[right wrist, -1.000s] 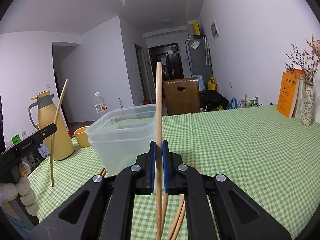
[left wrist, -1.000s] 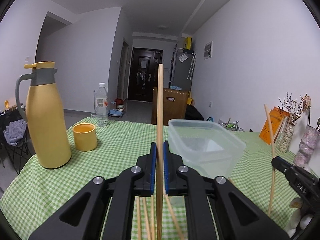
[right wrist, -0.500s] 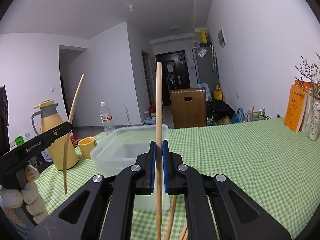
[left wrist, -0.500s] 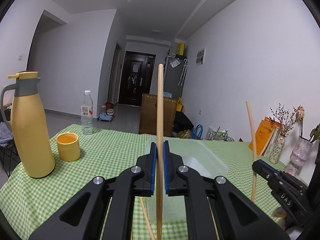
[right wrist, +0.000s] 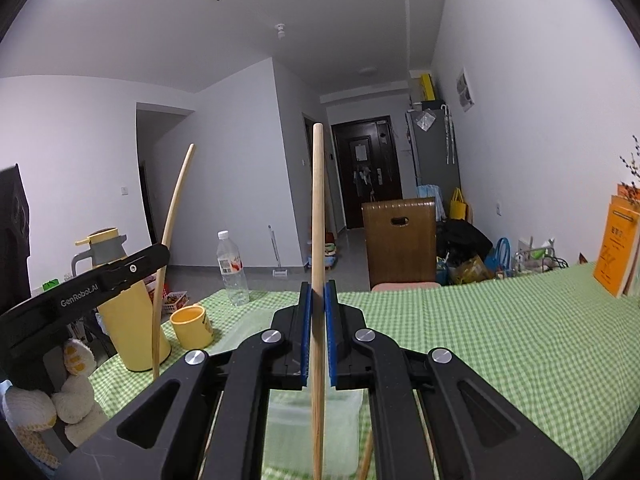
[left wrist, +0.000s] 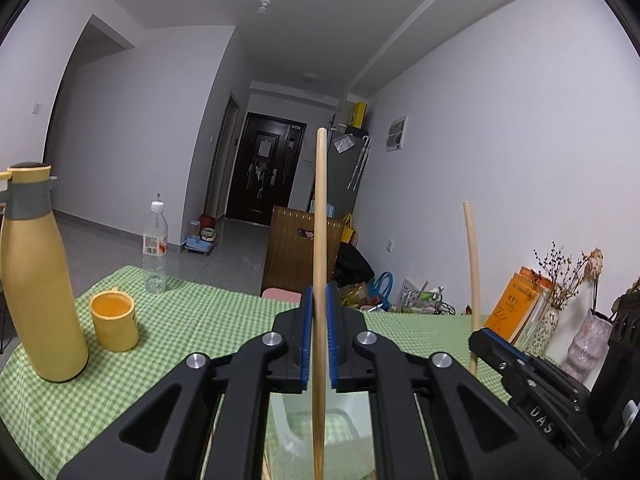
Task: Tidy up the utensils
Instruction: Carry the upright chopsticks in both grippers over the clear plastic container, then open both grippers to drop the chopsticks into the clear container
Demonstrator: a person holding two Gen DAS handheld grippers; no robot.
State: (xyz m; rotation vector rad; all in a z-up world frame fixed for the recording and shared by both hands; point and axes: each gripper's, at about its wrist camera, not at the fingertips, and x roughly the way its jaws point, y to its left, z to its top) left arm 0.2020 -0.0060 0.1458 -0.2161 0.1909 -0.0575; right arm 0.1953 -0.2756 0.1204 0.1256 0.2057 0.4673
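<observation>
Chopsticks stand upright — one [left wrist: 320, 240] pinched in the left gripper [left wrist: 319, 340], another [right wrist: 318, 240] in the right gripper [right wrist: 318, 336], both above the clear container [right wrist: 292, 420] on the near checked tablecloth [right wrist: 500, 340].

The surface [right wrist: 500, 340] is covered edge to edge by a green-and-white checked cloth. At its left end a tall yellow vacuum jug [left wrist: 36, 280] with a grey collar stands upright; a yellow mug [left wrist: 115, 320] stands just beside it, apart from it. A clear plastic water bottle [left wrist: 155, 248] stands upright near the far edge. A clear plastic container [left wrist: 320, 432] sits on the near part, largely hidden. At the right end, against the wall, orange books [left wrist: 516, 308] lean upright beside two vases [left wrist: 550, 324], one with dried sprigs.
</observation>
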